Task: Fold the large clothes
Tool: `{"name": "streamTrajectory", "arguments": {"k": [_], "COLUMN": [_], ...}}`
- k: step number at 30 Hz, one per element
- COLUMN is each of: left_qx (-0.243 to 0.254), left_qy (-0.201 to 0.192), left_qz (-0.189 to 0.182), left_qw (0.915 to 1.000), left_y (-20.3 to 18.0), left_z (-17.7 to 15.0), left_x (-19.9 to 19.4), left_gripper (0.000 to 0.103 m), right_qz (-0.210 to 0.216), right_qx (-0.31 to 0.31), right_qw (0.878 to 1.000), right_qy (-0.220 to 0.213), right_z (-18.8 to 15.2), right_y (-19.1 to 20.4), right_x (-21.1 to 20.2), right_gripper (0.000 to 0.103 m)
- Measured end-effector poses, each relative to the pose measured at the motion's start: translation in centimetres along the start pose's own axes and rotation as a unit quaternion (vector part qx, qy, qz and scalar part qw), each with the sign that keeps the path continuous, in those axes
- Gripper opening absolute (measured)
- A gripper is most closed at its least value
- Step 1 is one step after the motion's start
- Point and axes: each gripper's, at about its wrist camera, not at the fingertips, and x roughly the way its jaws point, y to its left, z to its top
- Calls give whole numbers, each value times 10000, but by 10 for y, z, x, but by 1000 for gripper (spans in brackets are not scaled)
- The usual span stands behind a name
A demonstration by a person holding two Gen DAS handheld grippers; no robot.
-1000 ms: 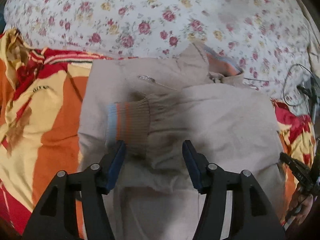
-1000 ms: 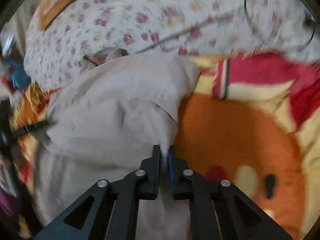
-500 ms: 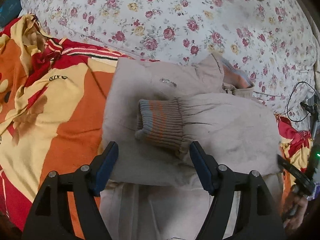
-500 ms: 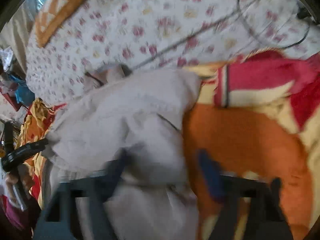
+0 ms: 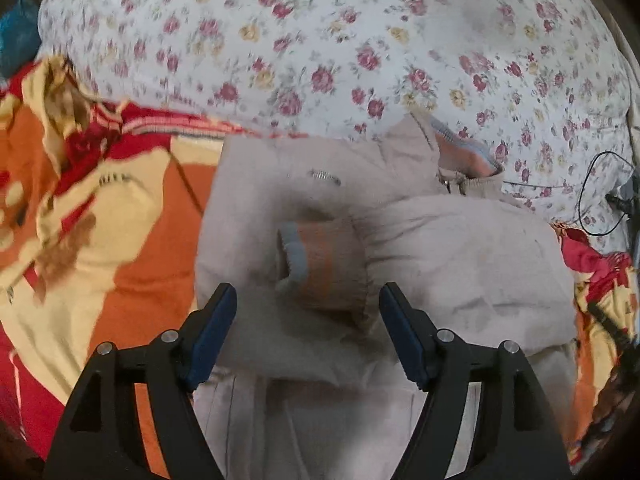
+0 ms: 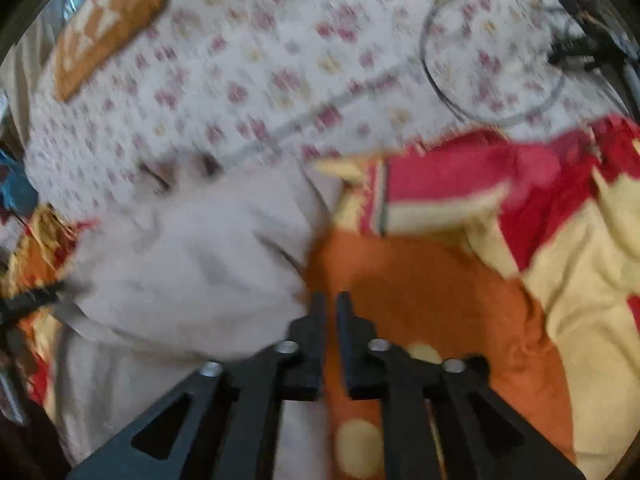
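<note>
Between my left tool's (image 5: 308, 334) wide-open, empty jaws: sleeve cuff (image 5: 320, 266). Right tool (image 6: 329, 312) near-closed, hold unclear. Lay cuff flat before folding jacket (image 5: 460, 256)

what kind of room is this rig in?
Likely a bedroom: the beige jacket lies on a bed spread with an orange cartoon blanket, a floral sheet behind, and a charging cable trailing nearby.

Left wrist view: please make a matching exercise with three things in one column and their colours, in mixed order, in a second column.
Things:
1. jacket
2. sleeve cuff
3. bed sheet

Colours:
a. white with red flowers
b. plain beige
c. brown rib with blue and orange stripes

Pairs: 1-b, 2-c, 3-a
</note>
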Motion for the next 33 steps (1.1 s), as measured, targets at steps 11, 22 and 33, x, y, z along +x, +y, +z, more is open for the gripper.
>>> {"name": "streamTrajectory", "arguments": {"k": [11, 22, 33], "left_qx": [507, 519, 665], "left_qy": [306, 120, -156], "left_qz": [655, 737, 738], "left_qw": [9961, 9959, 9949], "left_y": [-25, -26, -22], "left_z": [3, -6, -21], "left_x": [62, 52, 11], "left_gripper": [86, 87, 87], "right_qz": [-1391, -274, -853], "right_qx": [-451, -563, -484], "right_qw": [9890, 9980, 9951], "right_qy": [220, 34, 111], "right_z": [36, 4, -17], "right_y": [45, 51, 42], "right_x": [103, 13, 1], "right_gripper": [36, 49, 62]}}
